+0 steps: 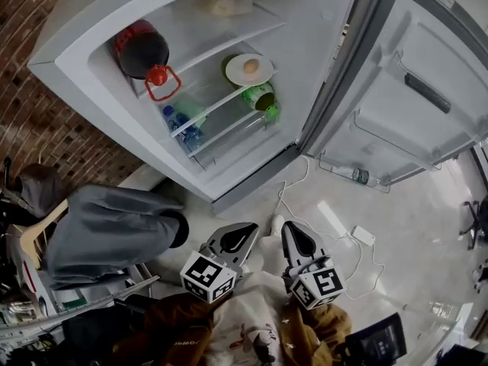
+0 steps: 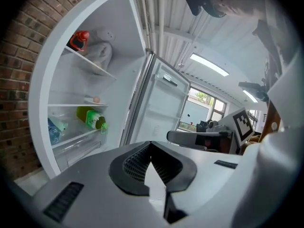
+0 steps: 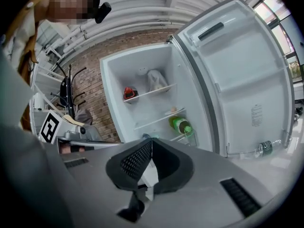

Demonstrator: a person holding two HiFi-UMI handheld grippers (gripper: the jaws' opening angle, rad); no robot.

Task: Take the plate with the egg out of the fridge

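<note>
Head view: plate point(image 1: 249, 69) with egg point(image 1: 251, 67) sits on the open fridge's point(image 1: 91, 33) middle shelf point(image 1: 202, 117), well apart from left tongs point(image 1: 235, 239) and right tongs point(image 1: 298, 244), both pressed together on nothing, which should part and take the rim level.

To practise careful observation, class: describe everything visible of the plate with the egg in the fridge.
The plate is round, pale and shallow, lying flat on the middle shelf of the fridge, near its front edge. One brownish egg rests at its centre. A green bottle lies on the shelf below it. Nothing grips it: the left gripper and right gripper are both shut, outside the fridge.
</note>
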